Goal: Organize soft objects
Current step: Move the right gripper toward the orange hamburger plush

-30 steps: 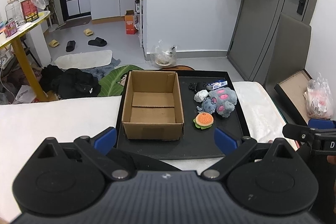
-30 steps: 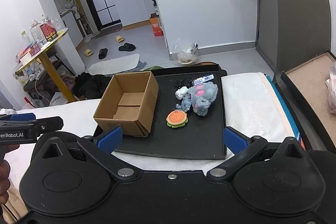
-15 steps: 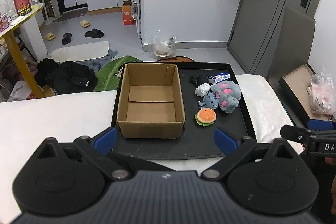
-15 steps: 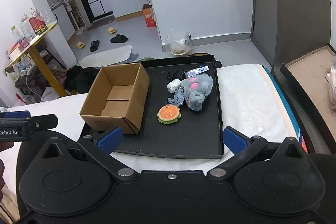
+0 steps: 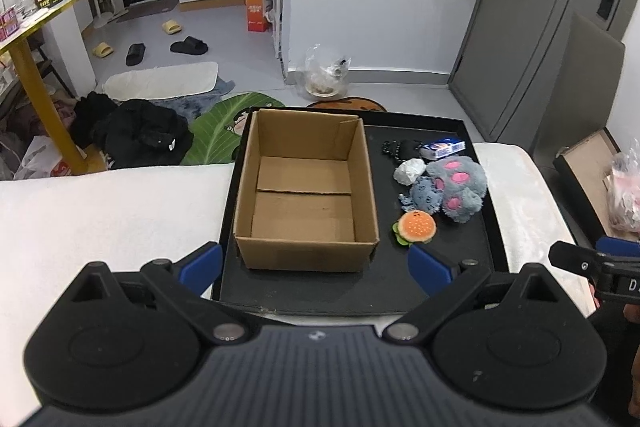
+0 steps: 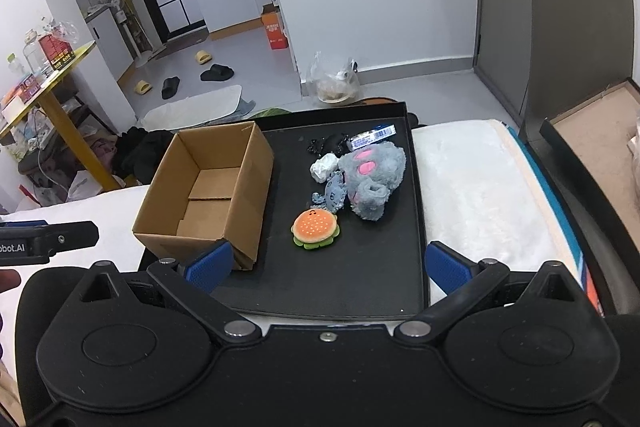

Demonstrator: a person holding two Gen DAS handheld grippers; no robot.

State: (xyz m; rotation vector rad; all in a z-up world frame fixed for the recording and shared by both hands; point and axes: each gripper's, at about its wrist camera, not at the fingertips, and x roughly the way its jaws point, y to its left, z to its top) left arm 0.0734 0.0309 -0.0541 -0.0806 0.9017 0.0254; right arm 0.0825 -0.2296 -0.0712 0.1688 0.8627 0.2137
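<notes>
The soft toys lie in a loose cluster on the right half of the black tray, which rests on a white-covered bed, with the open cardboard box on the tray's left half. Nearest the front edge is the burger plush, a flat round disc with no real long axis. Just behind it sit the small blue-grey plush and the large grey plush with pink spots, touching each other. A white crumpled wad, a black beaded item and a small blue-and-white packet lie toward the back.

The right gripper has its fingers spread wide and holds nothing; the burger plush lies straight ahead, almost centred between the blue pads, above the tray's near edge. The left gripper is likewise released and empty, but it faces the box, and the burger plush lies off toward its right pad.

So the right hand is judged better placed: a short forward reach and a drop should set its fingers around the burger, then a carry leftward over the box wall. The box lies directly left of the toys, close by.
</notes>
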